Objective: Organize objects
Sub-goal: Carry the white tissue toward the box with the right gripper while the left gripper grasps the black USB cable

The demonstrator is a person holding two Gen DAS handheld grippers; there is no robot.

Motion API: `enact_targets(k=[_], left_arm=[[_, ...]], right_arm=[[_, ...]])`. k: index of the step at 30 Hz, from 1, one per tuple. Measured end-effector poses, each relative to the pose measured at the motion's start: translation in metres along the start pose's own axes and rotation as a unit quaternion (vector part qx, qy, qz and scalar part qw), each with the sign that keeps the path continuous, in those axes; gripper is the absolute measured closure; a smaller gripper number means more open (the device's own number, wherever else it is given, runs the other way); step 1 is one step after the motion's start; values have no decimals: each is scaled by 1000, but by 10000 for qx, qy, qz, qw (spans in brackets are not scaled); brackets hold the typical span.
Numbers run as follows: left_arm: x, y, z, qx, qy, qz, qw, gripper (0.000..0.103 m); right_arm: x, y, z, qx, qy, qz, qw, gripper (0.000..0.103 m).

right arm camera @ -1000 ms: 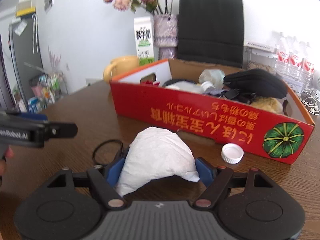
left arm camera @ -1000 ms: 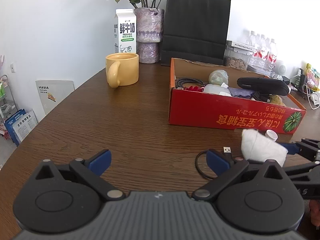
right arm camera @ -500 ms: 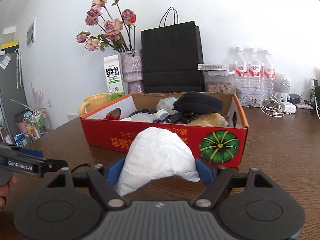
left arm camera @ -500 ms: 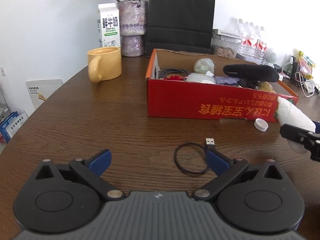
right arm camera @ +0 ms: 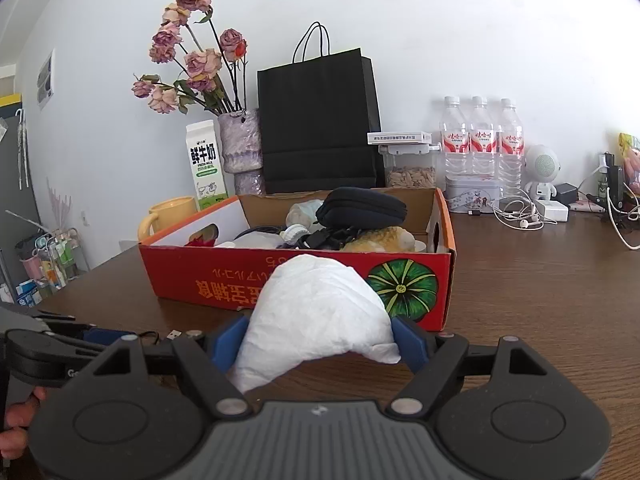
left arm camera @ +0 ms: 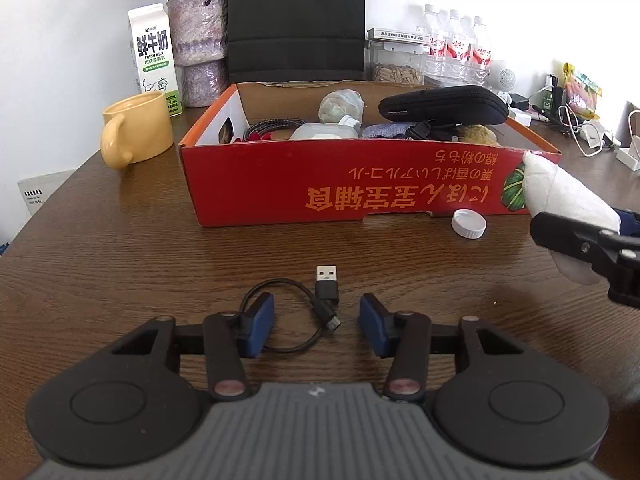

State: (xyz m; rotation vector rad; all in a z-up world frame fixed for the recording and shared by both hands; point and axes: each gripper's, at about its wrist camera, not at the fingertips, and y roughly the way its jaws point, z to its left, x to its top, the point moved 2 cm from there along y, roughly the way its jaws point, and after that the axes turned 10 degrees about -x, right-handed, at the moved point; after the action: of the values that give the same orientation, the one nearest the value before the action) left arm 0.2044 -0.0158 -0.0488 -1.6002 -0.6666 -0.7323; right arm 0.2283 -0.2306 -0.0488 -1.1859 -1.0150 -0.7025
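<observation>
A short black USB cable lies coiled on the brown table in front of the red cardboard box. My left gripper straddles the coil with its jaws closing. The left pad overlaps the loop's edge, and the right pad stands clear of the cable. My right gripper is shut on a crumpled white bundle and holds it above the table by the box's right front corner. In the left wrist view the bundle and the right gripper show at the right edge.
A white bottle cap lies by the box's front wall. The box holds a black pouch, cables and other items. A yellow mug, milk carton, vase, black paper bag and water bottles stand behind.
My left gripper has come forward over the cable and its jaws have narrowed around the coil. The right gripper has carried the white bundle up and rightward along the box front.
</observation>
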Motion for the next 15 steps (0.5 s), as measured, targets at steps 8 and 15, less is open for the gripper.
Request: enact_targets(k=[8,15], left_arm=[[1,2,-5,-4,-40,-110,9999,91],[7,-11,-8,-15,20,-401,9992,91]], right_arm=[[-2,-1,3,-9,-91,-15,10000,25],[-3,-3,5,-4,-139,-68,9999,25]])
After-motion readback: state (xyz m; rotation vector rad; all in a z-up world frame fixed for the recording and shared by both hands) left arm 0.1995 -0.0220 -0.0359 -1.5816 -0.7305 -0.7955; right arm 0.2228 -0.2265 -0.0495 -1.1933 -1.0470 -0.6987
